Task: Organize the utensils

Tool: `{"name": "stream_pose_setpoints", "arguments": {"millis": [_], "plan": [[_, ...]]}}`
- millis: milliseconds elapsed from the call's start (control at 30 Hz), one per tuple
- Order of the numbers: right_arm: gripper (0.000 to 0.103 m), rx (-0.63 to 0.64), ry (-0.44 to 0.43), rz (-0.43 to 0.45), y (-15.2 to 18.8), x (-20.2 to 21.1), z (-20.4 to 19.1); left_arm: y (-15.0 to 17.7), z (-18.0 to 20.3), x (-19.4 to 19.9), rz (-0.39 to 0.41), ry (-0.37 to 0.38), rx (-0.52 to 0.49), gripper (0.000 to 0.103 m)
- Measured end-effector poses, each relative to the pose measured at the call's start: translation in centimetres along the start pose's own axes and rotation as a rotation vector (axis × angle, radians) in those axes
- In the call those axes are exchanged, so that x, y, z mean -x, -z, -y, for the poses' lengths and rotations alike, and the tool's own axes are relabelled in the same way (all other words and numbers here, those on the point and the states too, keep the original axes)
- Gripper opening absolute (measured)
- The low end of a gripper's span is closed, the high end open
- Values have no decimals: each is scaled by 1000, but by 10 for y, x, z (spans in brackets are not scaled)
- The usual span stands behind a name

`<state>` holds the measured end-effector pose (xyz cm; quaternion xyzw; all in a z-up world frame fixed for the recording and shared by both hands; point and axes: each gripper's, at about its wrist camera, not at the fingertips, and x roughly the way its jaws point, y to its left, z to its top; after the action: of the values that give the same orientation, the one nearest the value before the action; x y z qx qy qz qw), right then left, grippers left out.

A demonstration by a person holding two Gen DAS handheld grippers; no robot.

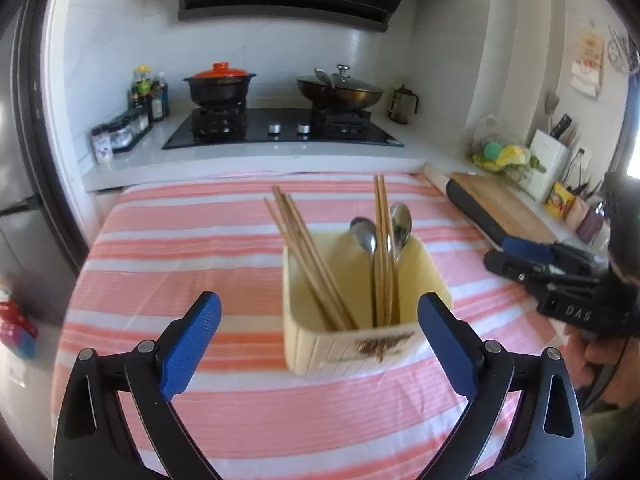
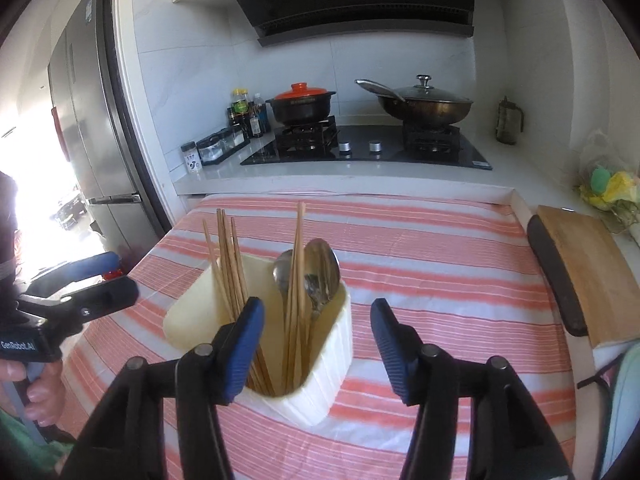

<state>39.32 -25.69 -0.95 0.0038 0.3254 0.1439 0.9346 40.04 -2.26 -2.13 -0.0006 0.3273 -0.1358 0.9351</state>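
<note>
**While both grippers hang apart, holder sits mid-cloth**

Where the striped cloth (image 1: 168,248) runs pink and white, dead centre: cream utensil holder (image 1: 360,344), upright, mouth open to the ceiling. Long side angled across the stripes in the right wrist view, near corner towards that camera. Inside, two bundles of chopsticks (image 1: 308,256), thin ends up. Left bundle leaning away to the left, fanned at the tips; right pair (image 1: 382,240) standing close to vertical. Two spoons (image 1: 366,240) beside that pair, handles down, bowls up above the rim.

Left gripper (image 1: 320,312): spread wide, blue pads either side of the holder in view, nothing pinched, right pad overlapping the holder's near corner in the picture, contact unclear. Right gripper (image 2: 318,340): parted about halfway, nothing between the pads, left pad in front of the holder's near wall.

Behind the cloth: hob (image 2: 368,148) with a red-lidded pot (image 2: 302,104) and a lidded wok (image 2: 426,106). Off to the right, a wooden cutting board (image 2: 592,272).
</note>
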Motion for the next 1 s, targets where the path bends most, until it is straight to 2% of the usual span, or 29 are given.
{"name": "stream_pose_setpoints", "arguments": {"millis": [67, 133, 267, 433, 667, 767, 900, 1000], "plan": [[58, 10, 27, -10, 18, 19, -3, 24, 7, 23, 0, -50, -41, 102], [64, 9, 59, -15, 37, 37, -7, 48, 15, 44, 9, -85, -52, 102], [77, -39, 86, -29, 89, 72, -26, 99, 29, 76, -18, -93, -11, 102], [86, -76, 106, -36, 139, 110, -53, 135, 46, 95, -79, -133, -15, 102], [89, -56, 170, 19, 159, 156, -75, 154, 58, 127, -21, -211, -15, 103], [91, -59, 179, 35, 161, 172, -80, 155, 59, 136, -2, -238, -8, 103], [91, -49, 187, 53, 164, 184, -87, 154, 64, 144, 26, -330, -30, 103], [91, -41, 182, 66, 163, 190, -91, 154, 67, 150, 38, -348, -43, 103]]}}
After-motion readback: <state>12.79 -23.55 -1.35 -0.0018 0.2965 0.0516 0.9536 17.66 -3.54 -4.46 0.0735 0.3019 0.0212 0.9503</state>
